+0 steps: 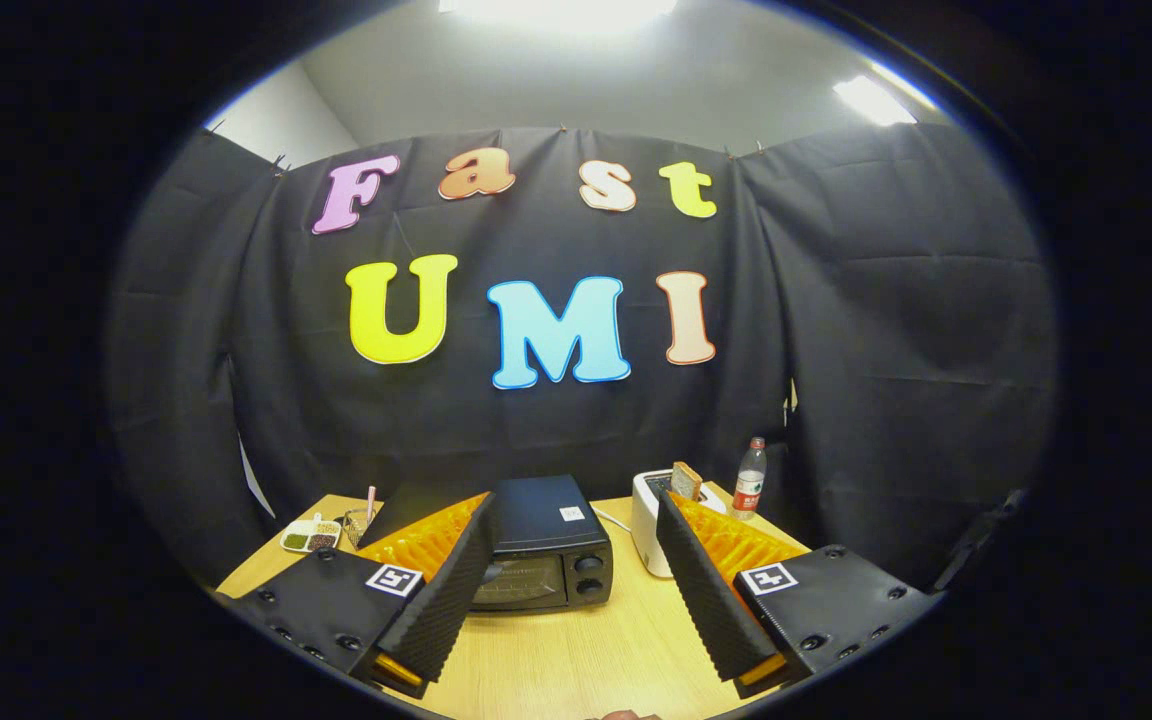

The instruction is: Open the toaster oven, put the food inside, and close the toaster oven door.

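Gripper view
Claw: the claw (576,590) stands wide, nothing between its fingers (441,600); the pads are ribbed, and a square marker sits on each body behind them.
Oven: the oven (544,545) is a dark boxy shell with a smooth flat top, low in the middle of the frame, just beyond the fingers and between them, nearer the left one. Its long axis runs left to right across the counter. Its front points toward the camera, turned a little to the right.
Oven door: shut, a glass pane across most of the front; the left finger hides its left end.
Knobs: two round knobs (588,575) stacked at the front's right end.
Toaster: a white, rounded toaster (648,525) just right of the oven, partly behind the right finger.
Bread: a brown slice (686,480) stands upright in the toaster's top.
Bottle: a clear plastic bottle (750,480) with a red cap, right of the toaster, near the cloth wall.
Dish: a small divided dish (309,538) at lower left, holding green and brown bits.
Counter: pale wood grain (576,650), smooth.
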### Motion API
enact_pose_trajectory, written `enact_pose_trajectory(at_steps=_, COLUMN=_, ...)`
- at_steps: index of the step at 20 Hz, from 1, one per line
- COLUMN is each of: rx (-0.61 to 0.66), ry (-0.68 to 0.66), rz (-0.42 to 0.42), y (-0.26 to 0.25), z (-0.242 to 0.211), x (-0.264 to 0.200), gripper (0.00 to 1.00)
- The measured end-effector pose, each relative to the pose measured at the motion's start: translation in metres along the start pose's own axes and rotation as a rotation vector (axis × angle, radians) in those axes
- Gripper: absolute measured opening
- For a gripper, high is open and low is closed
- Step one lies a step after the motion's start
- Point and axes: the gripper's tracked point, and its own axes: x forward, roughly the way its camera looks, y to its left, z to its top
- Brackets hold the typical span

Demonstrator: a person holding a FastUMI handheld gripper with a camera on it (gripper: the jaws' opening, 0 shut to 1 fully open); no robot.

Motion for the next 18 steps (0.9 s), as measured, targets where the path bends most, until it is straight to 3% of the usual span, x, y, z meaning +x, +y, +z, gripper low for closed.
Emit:
enact_pose_trajectory(at_steps=3, rx=-0.001, ry=0.0, rz=-0.033, y=-0.012, z=-0.003, x=-0.007, gripper=0.99)
enact_pose_trajectory(at_steps=10, rx=-0.02, ry=0.007, rz=-0.008, y=-0.009, z=-0.005, x=-0.01, gripper=0.98)
enact_pose_trajectory(at_steps=18, rx=0.006, ry=0.022, rz=0.129, y=0.023, z=-0.004, x=-0.019, gripper=0.98)
